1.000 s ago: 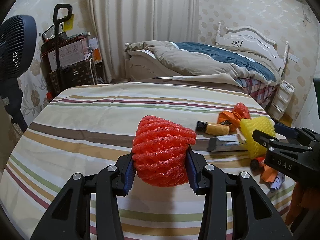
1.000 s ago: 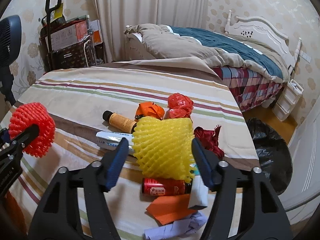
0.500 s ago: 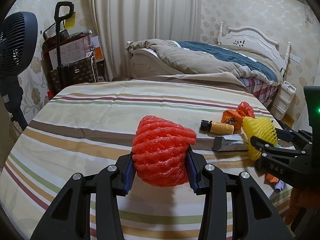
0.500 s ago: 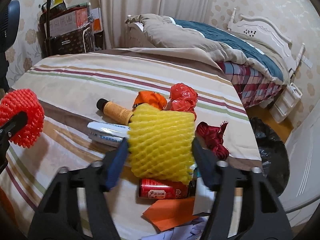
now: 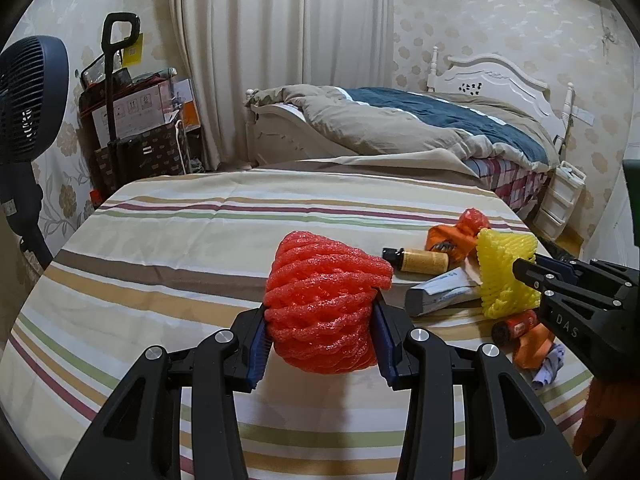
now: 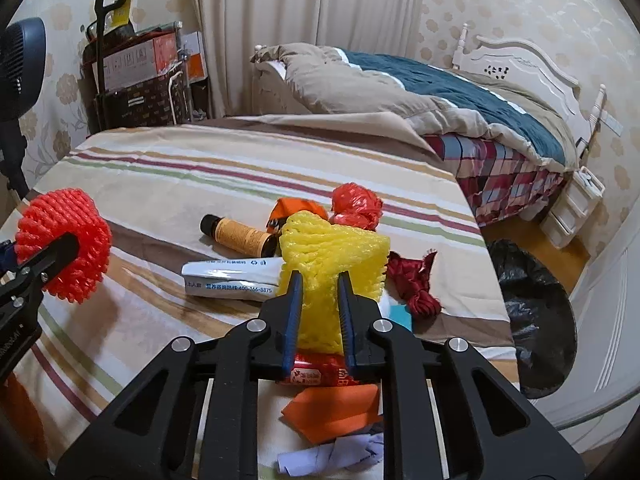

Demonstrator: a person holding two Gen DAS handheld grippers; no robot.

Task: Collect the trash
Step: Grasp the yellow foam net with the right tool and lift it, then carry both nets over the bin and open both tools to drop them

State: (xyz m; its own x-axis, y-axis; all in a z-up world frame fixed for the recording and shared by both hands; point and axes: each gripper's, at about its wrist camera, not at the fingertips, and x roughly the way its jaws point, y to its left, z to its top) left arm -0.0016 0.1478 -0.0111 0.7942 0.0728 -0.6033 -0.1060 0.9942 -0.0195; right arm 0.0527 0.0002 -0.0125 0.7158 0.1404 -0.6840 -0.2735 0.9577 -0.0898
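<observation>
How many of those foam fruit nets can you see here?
2. The red net is held in the left gripper above the striped table. The yellow net is pinched in the right gripper over the trash pile. More could be buried underneath.

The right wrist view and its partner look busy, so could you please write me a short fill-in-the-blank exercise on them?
1. The left hand-held gripper is shut on a foam net coloured ____.
2. The right hand-held gripper squeezes a ____ foam net.
3. The brown bottle lies on its ____ on the striped cloth.
4. The bin bag beside the table is ____.

Missing words: red; yellow; side; black
</observation>
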